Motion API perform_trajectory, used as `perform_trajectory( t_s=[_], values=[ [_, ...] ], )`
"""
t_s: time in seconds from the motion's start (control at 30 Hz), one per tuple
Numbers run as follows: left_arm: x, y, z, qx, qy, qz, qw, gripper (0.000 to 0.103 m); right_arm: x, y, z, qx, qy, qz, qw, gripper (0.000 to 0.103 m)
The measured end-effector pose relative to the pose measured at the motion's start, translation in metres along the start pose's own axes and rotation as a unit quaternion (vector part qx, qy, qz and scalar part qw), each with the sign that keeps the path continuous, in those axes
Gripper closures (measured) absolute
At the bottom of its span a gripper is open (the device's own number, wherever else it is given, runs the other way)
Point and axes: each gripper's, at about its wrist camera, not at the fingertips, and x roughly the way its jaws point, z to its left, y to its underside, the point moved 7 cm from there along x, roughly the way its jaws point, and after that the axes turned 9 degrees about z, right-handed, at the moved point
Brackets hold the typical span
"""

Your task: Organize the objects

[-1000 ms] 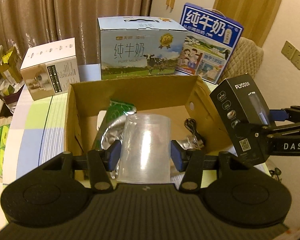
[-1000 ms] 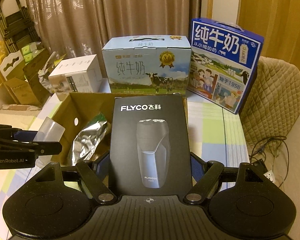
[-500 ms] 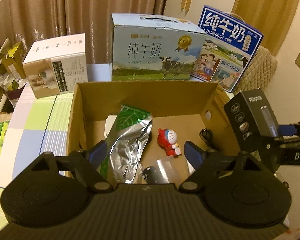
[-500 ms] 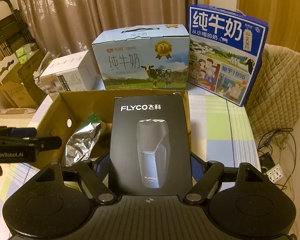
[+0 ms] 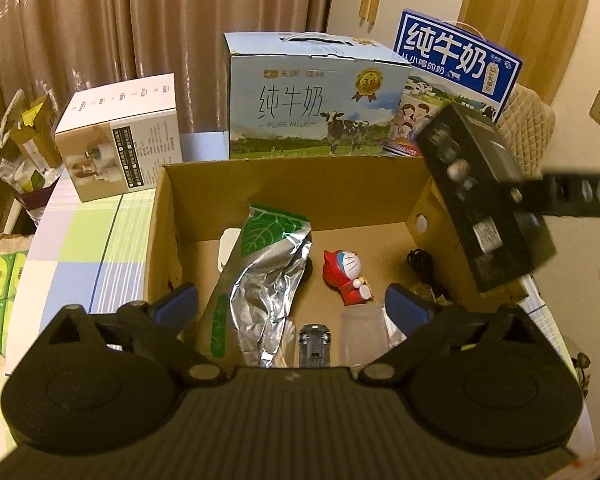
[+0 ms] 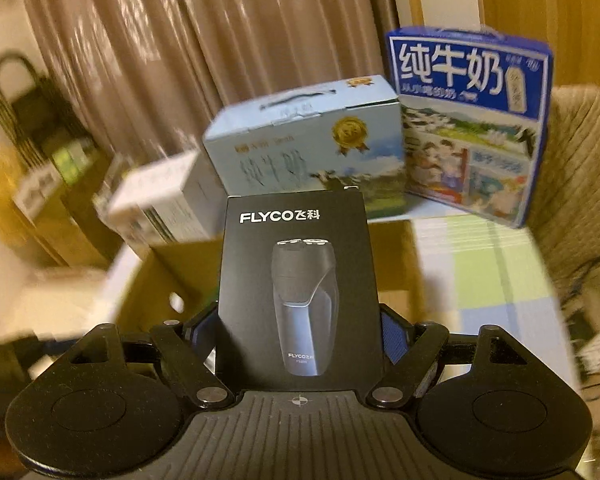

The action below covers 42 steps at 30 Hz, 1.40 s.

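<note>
Left tongs [image 5: 292,304] spread apart and empty, hovering over the near edge of the cardboard box [image 5: 284,184] on the checked worktop [image 5: 84,248]. Inside the box: silver foil pouch [image 5: 266,276], red Doraemon figure [image 5: 346,276], clear plastic cup [image 5: 360,338] at the near wall, small toy car [image 5: 314,344] beside it. Right tongs [image 6: 296,328] clamped on the black shaver box [image 6: 298,292], held tilted above the box's right wall. Two milk cartons [image 5: 316,100] stand beyond.

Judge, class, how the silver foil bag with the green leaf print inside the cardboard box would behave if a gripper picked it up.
The foil bag looks crumpled and creased, so it is probably floppy and would sag. Its shiny surface may be slippery. It looks partly flattened, so it is likely light.
</note>
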Motion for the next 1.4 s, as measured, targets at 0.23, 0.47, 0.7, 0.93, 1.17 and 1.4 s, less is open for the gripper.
perform_trajectory(
  t_s=[0.23, 0.47, 0.7, 0.93, 1.17, 1.4],
  values=[
    [-0.002, 0.009, 0.006, 0.002, -0.012, -0.001, 0.9999, 0.001, 0.000, 0.022, -0.003, -0.024, 0.036, -0.003, 0.999, 0.016],
    [-0.011, 0.021, 0.007, -0.003, -0.011, 0.004, 0.9999, 0.001, -0.011, 0.047, -0.010, -0.038, 0.070, 0.015, 0.997, 0.016],
    [-0.047, 0.043, -0.002, -0.013, -0.021, -0.010, 0.9996, 0.001, -0.044, 0.075, -0.001, -0.035, 0.079, 0.037, 0.996, 0.016],
    [-0.097, 0.076, -0.014, -0.035, -0.015, -0.022, 0.9990, 0.001, -0.089, 0.119, 0.017, -0.034, 0.067, 0.052, 0.996, 0.016],
    [-0.144, 0.127, -0.025, -0.051, -0.013, -0.033, 0.9981, 0.001, -0.137, 0.170, 0.033, -0.013, 0.064, 0.046, 0.997, 0.016],
    [-0.188, 0.179, -0.038, -0.048, -0.024, -0.045, 0.9976, 0.001, -0.173, 0.224, 0.050, -0.016, 0.076, 0.030, 0.996, 0.016]
  ],
)
